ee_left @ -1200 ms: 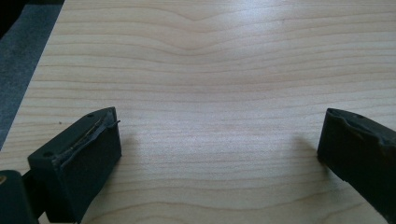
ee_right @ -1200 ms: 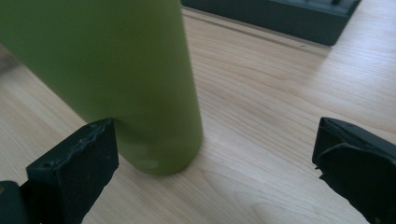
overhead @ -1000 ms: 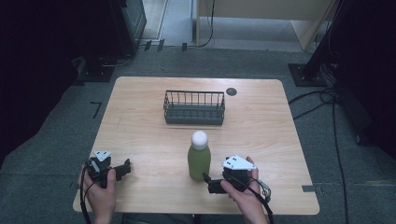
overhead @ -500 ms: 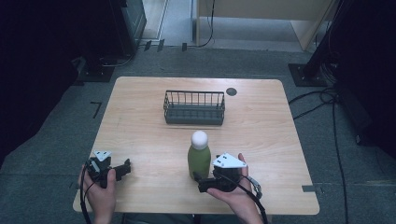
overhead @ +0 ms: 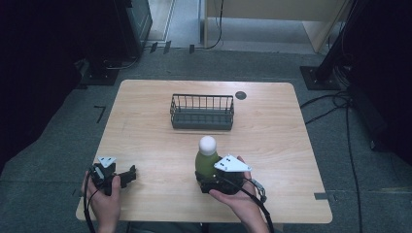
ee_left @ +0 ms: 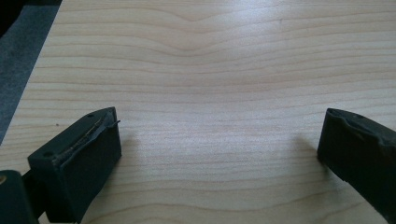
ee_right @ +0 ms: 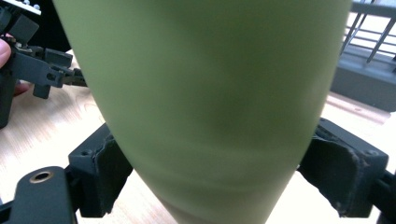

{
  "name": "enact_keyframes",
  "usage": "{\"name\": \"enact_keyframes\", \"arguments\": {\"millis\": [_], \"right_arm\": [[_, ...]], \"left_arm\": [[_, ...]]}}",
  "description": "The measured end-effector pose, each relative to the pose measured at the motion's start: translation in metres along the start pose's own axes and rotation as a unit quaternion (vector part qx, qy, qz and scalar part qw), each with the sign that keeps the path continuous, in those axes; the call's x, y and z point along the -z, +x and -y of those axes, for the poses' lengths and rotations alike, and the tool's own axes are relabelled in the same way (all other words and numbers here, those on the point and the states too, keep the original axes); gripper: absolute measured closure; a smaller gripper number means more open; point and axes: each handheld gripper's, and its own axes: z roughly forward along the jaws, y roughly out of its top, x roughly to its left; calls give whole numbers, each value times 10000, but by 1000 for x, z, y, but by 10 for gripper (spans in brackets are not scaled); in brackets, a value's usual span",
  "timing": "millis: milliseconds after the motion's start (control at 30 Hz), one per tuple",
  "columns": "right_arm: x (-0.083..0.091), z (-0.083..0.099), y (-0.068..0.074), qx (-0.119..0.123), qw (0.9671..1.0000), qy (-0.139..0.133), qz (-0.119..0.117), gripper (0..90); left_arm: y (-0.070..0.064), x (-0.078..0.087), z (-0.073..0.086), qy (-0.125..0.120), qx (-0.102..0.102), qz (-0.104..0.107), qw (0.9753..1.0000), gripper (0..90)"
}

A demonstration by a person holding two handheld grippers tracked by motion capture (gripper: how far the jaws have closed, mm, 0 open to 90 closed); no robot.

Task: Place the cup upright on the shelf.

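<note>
A green bottle with a round white cap stands upright on the wooden table, near its front middle. My right gripper reaches in from the right, low on the bottle. In the right gripper view the bottle sits between the two jaws, and both pads press against its sides. My left gripper rests at the front left of the table, apart from the bottle. Its jaws stand wide open over bare wood in the left gripper view.
A dark wire basket stands beyond the bottle toward the back middle, with nothing visible in it. A small dark round spot sits behind it on the right. The table's front edge runs just below both hands.
My right gripper has slid left to the bottle's base and now has the bottle between its jaws. The left gripper has stayed in place.
</note>
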Motion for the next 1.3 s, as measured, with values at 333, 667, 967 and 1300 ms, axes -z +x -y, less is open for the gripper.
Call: {"name": "enact_keyframes", "arguments": {"millis": [333, 667, 967, 1300], "right_arm": [[-4, -8, 2, 55, 9999, -105, 2, 168], [-4, -11, 4, 212, 9997, -105, 76, 193], [-7, -17, 5, 352, 9993, -97, 79, 198], [-10, -28, -2, 353, 9991, -98, 207, 199]], "left_arm": [[0, 0, 0, 0, -2, 2, 10000, 0], [0, 0, 0, 0, 0, 3, 10000, 0], [0, 0, 0, 1, -1, 4, 10000, 0], [0, 0, 0, -6, 5, 1, 10000, 0]]}}
